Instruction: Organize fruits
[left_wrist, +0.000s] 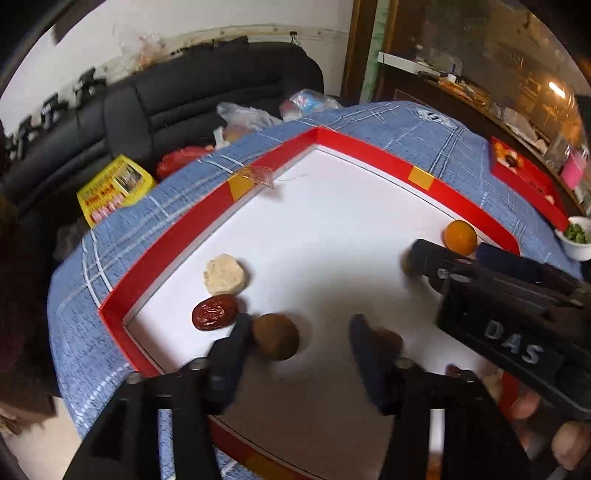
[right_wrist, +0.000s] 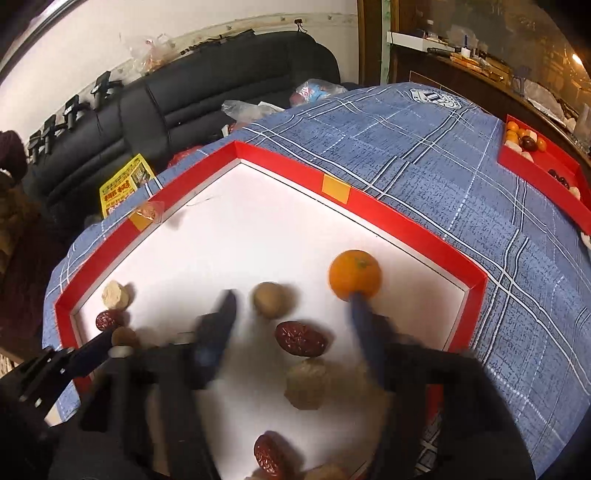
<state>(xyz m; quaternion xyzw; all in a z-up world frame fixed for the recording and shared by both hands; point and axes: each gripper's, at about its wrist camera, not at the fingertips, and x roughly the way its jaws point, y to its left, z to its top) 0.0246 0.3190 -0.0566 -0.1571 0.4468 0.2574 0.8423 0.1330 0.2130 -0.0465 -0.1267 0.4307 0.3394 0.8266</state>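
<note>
We find the fruits lying loose on the white floor of a red-rimmed tray (right_wrist: 388, 221). An orange (right_wrist: 354, 278) sits toward the tray's far right; a round brown fruit (right_wrist: 269, 299) lies just left of it, with a red date (right_wrist: 301, 338) near that and a pale lump (right_wrist: 306, 384) nearer still. Another date (right_wrist: 269, 458) lies at the near edge. At the tray's left side we note a pale cake-like piece (left_wrist: 223, 275), a wrinkled red date (left_wrist: 214, 312) touching it, and a brown round fruit (left_wrist: 275, 336) just right of the date. The left gripper (left_wrist: 299, 332) stands with jaws apart, its left finger against that brown fruit, nothing clamped. The right gripper (right_wrist: 291, 306) is likewise spread wide, its right finger tip at the orange, holding nothing. The tray rests on a blue checked cloth (right_wrist: 443, 155). A second red tray (right_wrist: 546, 166) with small fruits sits far right; a black sofa (right_wrist: 221, 77) lies beyond.
</note>
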